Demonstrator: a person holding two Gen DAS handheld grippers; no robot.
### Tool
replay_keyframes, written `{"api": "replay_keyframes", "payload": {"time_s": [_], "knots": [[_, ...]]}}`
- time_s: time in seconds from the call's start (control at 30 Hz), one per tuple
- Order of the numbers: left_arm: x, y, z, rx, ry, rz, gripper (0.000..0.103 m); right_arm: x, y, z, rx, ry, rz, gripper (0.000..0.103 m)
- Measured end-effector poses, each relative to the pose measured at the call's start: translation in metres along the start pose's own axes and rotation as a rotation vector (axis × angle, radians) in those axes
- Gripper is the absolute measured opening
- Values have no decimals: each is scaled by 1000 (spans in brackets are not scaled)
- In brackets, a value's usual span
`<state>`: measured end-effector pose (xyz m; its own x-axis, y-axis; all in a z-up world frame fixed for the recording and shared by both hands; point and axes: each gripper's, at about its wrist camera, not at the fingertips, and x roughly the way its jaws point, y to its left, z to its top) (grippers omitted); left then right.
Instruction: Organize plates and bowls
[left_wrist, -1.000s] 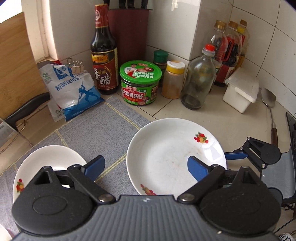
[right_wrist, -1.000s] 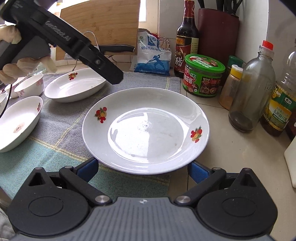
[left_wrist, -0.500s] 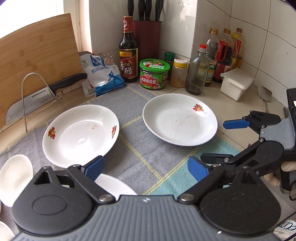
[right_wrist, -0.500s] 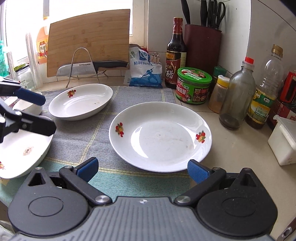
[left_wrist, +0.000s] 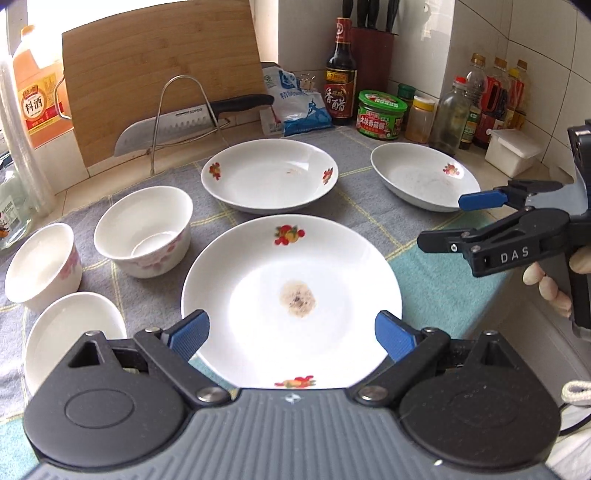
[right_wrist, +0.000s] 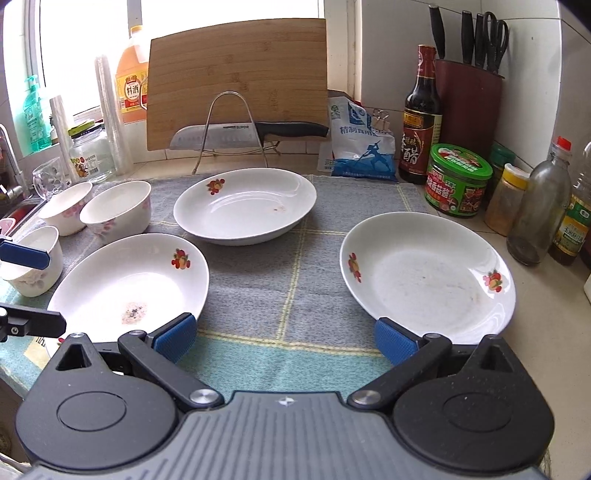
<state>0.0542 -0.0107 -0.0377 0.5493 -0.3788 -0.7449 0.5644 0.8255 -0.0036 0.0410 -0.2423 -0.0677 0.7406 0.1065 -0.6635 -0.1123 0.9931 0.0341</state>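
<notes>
Both wrist views tilt down, close over grey-teal checked cloth (left_wrist: 424, 280); share back white fruit-print plate (left_wrist: 269, 177) (right_wrist: 245, 205), bamboo board (right_wrist: 236, 81).

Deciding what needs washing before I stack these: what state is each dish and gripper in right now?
Near plate: upright on the mat, brown stain in its middle.
Far plate: upright, small reddish speck inside.
Right plate: upright, faint smears.
Flowered bowls: upright, empty, unstacked.
Left gripper: open, holding nothing.
Right gripper: open, holding nothing.
</notes>
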Motion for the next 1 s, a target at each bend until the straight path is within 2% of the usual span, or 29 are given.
{"api": "replay_keyframes", "payload": {"time_s": [0.17, 0.37, 0.53, 0.63, 0.73, 1.0], "knots": [[0, 14, -31, -31, 53, -9, 96, 8, 20, 5, -18, 11, 29, 103], [21, 15, -52, -27, 92, -6, 96, 11, 33, 11, -40, 12, 29, 103], [37, 9, -51, 44, 84, 4, 97, 10, 34, 13, -45, 18, 14, 103], [45, 9, -46, 48, 86, -12, 103, 13, 30, 12, -42, 32, 15, 103], [49, 10, -43, 50, 75, -16, 103, 17, 28, 14, -42, 42, 24, 103], [50, 12, -45, 53, 41, -27, 103, 37, 28, 26, -52, 64, 99, 103]]}}
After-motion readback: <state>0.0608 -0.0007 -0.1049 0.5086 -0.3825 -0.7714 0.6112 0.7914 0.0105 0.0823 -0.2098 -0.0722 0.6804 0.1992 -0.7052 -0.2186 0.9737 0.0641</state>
